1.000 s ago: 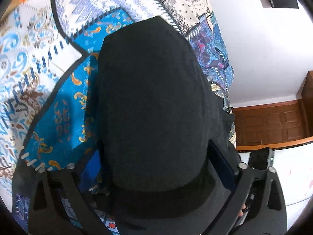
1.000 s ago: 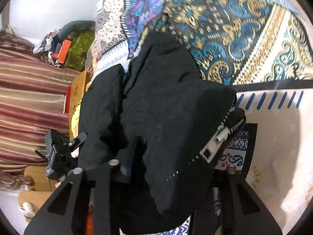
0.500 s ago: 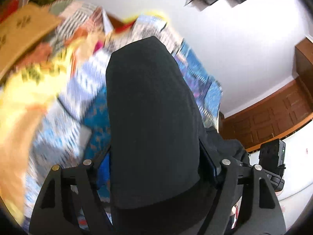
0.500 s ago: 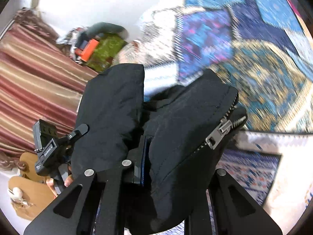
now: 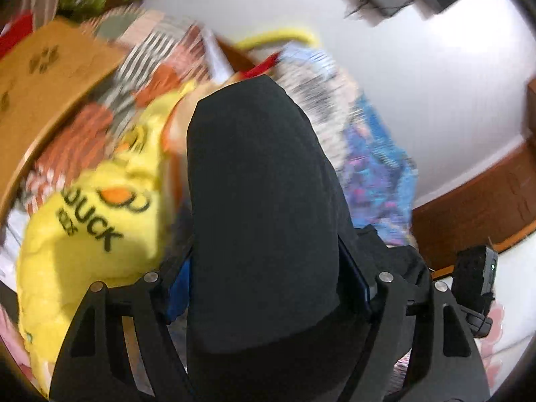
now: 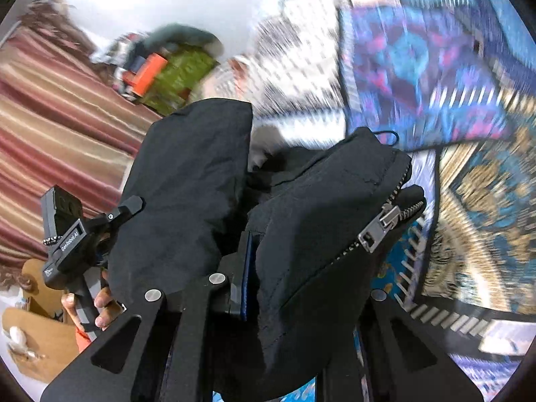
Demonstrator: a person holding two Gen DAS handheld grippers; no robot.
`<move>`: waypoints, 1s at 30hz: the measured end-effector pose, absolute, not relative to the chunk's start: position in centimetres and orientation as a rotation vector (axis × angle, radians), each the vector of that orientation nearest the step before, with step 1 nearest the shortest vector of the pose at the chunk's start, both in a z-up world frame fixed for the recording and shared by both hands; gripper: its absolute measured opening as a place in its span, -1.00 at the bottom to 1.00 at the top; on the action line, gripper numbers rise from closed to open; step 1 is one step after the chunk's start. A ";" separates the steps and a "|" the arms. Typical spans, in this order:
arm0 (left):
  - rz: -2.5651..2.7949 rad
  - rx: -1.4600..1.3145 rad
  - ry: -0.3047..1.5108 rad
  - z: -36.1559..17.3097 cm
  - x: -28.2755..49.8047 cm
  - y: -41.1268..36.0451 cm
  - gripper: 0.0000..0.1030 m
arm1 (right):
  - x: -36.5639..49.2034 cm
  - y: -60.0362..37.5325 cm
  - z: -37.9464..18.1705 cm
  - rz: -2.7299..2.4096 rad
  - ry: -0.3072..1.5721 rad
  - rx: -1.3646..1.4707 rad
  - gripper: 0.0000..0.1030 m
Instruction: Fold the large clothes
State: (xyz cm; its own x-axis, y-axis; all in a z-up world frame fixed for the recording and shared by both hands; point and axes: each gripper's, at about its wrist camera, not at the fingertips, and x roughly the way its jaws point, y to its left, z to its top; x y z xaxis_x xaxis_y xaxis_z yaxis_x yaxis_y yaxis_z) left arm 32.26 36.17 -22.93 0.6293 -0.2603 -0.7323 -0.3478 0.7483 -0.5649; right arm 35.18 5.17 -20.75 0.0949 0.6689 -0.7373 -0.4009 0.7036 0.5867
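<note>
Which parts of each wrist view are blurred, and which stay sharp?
Left wrist view: the yellow cushion and the bedding smear with motion; the black jacket is crisp. Right wrist view: the bedspread streaks; the zipper is sharp.

Black jacket against a bright patchwork of prints

The jacket [image 6: 301, 234] is plain black with a silver metal zipper [image 6: 378, 231]; the bedspread [image 6: 469, 100] beneath mixes blue, purple and pink paisley with gold-on-teal panels and black-and-white dotted borders. A yellow cushion [image 5: 83, 234] bears black "DUCK" lettering and an orange patch. The curtain [image 6: 50, 107] is striped maroon and cream. The blurred bundle [image 6: 177, 70] looks green and orange.
</note>
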 end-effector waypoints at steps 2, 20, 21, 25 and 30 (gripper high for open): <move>0.083 -0.780 0.962 -26.2 32.5 36.9 0.47 | 35.8 5.9 -23.5 0.768 1.309 0.247 -0.74; 0.148 -0.505 0.913 -19.0 26.8 33.2 0.51 | 31.6 2.3 -18.9 0.637 1.270 0.039 -0.41; 0.145 -0.499 0.896 -17.8 26.0 32.9 0.50 | 31.4 2.0 -18.2 0.642 1.251 0.048 -0.41; 0.131 -0.463 0.806 -12.4 22.3 31.4 0.50 | 29.1 0.3 -12.8 0.669 1.124 0.072 -0.41; 0.116 -0.366 0.639 -4.5 16.6 27.5 0.51 | 23.6 -2.1 -4.4 0.743 0.868 0.125 -0.41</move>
State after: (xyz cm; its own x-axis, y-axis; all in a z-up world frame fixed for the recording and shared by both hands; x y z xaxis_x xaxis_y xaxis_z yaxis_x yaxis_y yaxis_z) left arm 16.62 27.50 -4.45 0.7986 -0.0065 -0.6019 -0.2169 0.9296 -0.2979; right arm 23.62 -2.10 -4.41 0.4161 0.6384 -0.6475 -0.5416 0.7460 0.3874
